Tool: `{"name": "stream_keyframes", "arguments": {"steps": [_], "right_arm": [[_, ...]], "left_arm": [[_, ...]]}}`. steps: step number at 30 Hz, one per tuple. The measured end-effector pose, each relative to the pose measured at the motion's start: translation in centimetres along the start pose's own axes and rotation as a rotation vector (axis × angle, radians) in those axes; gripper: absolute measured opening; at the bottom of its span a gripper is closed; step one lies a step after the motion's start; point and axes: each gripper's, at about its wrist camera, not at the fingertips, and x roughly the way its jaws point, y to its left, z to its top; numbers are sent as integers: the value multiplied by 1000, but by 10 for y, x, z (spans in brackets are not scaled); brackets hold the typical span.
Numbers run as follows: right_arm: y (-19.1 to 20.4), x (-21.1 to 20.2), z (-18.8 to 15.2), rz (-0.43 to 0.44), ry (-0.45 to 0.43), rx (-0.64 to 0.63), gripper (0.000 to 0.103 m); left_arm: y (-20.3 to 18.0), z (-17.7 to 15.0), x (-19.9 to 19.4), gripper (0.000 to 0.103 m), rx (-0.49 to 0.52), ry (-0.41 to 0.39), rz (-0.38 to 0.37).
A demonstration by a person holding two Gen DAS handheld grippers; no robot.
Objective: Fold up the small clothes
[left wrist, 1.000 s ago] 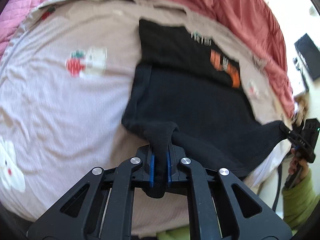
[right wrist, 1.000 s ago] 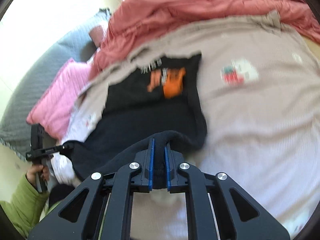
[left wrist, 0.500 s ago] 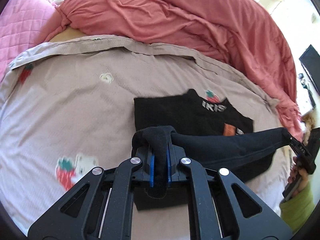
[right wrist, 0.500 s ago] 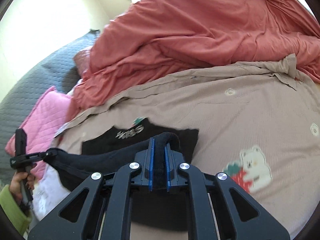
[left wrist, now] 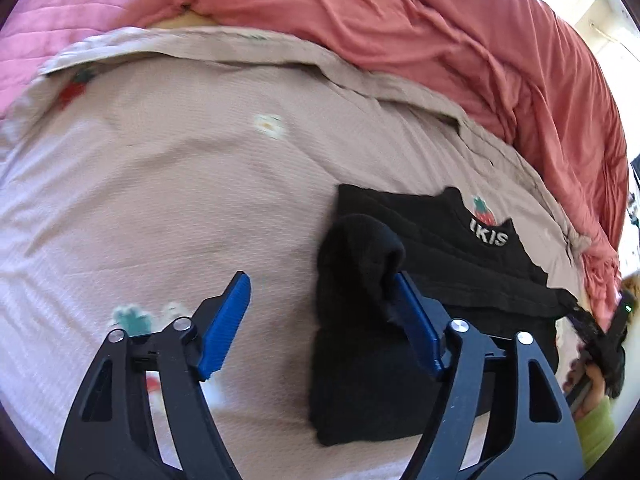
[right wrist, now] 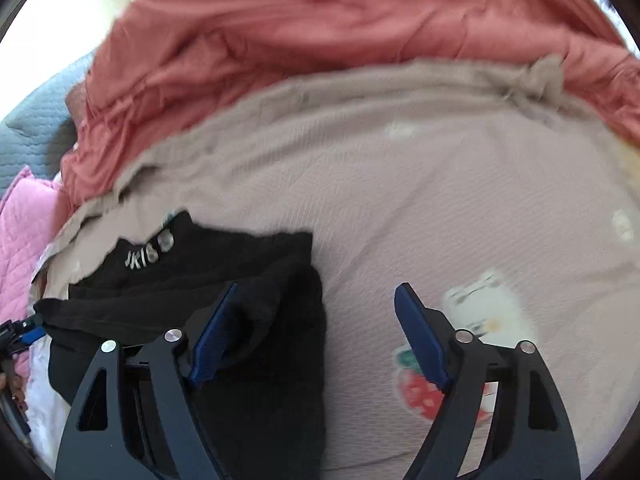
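Observation:
A small black garment (left wrist: 360,344) with white lettering lies folded over on itself on the beige printed sheet (left wrist: 180,184). My left gripper (left wrist: 320,284) is open; a bunched corner of the garment rests against its right blue pad (left wrist: 416,320). In the right wrist view the garment (right wrist: 248,320) lies lower left. My right gripper (right wrist: 316,292) is open, its left pad (right wrist: 214,336) against the fabric's edge. Each gripper shows at the other view's edge, touching the garment's far corner.
A crumpled coral duvet (left wrist: 420,32) is piled along the far side of the bed. A pink quilted pillow (left wrist: 52,12) lies at the left, and a grey-blue quilted cushion (right wrist: 36,140) beside it. The sheet bears strawberry and bear prints (right wrist: 480,320).
Both grippers carried the garment's near edge forward over its far half, then opened and let go. The orange print is now covered by the fold.

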Motion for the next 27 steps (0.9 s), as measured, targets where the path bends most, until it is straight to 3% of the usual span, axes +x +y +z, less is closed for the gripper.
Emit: {"name": "stream_keyframes", "arguments": {"steps": [4, 6, 9, 12, 17, 23, 27], "right_arm": [[32, -28, -15, 12, -70, -225, 78], [62, -31, -30, 60, -46, -362, 78], [103, -31, -55, 194, 43, -478, 77], [132, -27, -67, 288, 110, -496, 77], [158, -4, -66, 361, 225, -445, 77], [198, 26, -79, 380, 315, -512, 77], [216, 49, -66, 341, 296, -506, 77]], "left_arm": [[-10, -23, -19, 78, 55, -67, 46], [-27, -39, -26, 90, 91, -97, 45], [-51, -60, -32, 94, 145, -136, 81], [-71, -83, -27, 94, 210, -158, 163], [-73, -102, -16, 94, 252, -132, 195], [-55, -119, -22, 94, 208, -152, 127], [-53, -121, -20, 94, 213, -147, 105]]}}
